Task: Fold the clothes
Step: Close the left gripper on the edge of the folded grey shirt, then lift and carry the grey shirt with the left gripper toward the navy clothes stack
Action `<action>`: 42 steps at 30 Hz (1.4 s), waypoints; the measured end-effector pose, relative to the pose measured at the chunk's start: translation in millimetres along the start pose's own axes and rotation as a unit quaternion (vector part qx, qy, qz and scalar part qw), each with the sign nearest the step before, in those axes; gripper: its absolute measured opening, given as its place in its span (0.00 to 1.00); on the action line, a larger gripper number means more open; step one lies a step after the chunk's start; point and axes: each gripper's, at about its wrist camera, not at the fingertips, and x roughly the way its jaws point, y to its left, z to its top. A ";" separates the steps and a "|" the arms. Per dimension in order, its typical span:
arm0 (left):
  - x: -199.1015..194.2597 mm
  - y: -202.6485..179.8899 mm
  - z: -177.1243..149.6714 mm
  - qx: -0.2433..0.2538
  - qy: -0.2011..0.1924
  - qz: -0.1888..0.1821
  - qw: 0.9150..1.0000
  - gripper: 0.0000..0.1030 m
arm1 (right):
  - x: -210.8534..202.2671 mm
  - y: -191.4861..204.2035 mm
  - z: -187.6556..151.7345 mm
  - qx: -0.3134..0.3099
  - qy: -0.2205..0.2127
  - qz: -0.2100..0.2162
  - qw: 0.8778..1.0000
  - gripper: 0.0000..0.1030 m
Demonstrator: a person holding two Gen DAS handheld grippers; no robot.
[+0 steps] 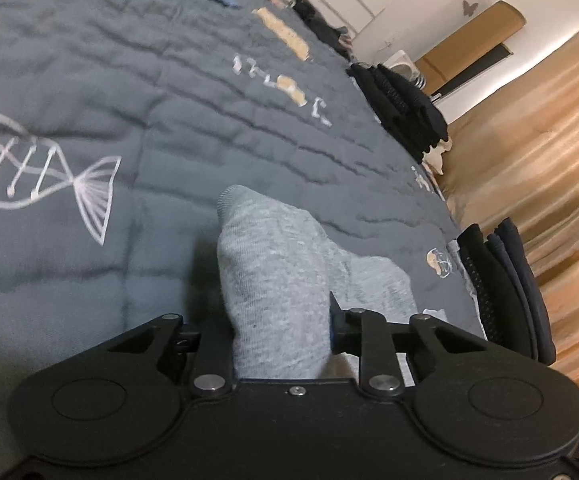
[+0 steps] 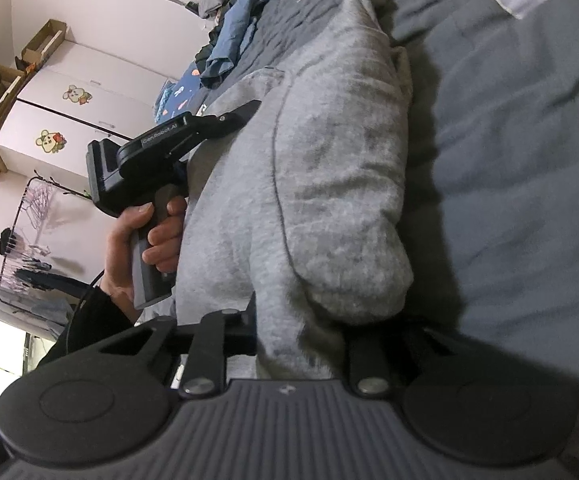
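My left gripper (image 1: 281, 328) sits low at six o'clock in its own camera, fingers pinched on a fold of the grey sweatshirt (image 1: 277, 272), which bunches up between them and rises toward twelve o'clock over the grey quilt (image 1: 89, 60). From the right wrist camera I see that same left gripper (image 2: 245, 114) at about ten o'clock, held side-on by a hand (image 2: 145, 244) wrapped round its grip, a dark sleeve (image 2: 89, 320) behind the wrist; its tip presses into the garment's edge. My right gripper (image 2: 301, 344) is at six o'clock, fingers clamped on a thick wad of the sweatshirt (image 2: 329, 160).

The garment is heather grey and fleecy, lying on the quilt (image 2: 509, 160), doubled into a plump roll with a curved seam running along it. Stacks of dark folded clothes (image 1: 405, 108) lie at the bed's edge around two o'clock in the left view.
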 end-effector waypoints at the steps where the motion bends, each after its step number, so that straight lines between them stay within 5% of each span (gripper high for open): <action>1: -2.0 -4.7 -0.1 0.005 -0.003 -0.001 1.000 0.23 | -1.3 1.9 0.0 -0.002 -0.001 0.001 1.000 0.20; 14: -22.7 -66.9 -11.5 0.054 -0.039 -0.008 0.998 0.23 | -22.3 19.9 -2.1 -0.037 -0.008 -0.008 0.999 0.19; 22: -40.3 -108.5 -25.1 0.068 -0.085 -0.018 0.994 0.23 | -64.8 16.6 13.5 -0.060 -0.033 0.000 0.998 0.19; 42: -56.5 -239.2 -76.6 0.066 -0.185 0.005 0.981 0.23 | -167.6 17.9 36.9 -0.130 -0.015 0.020 0.991 0.19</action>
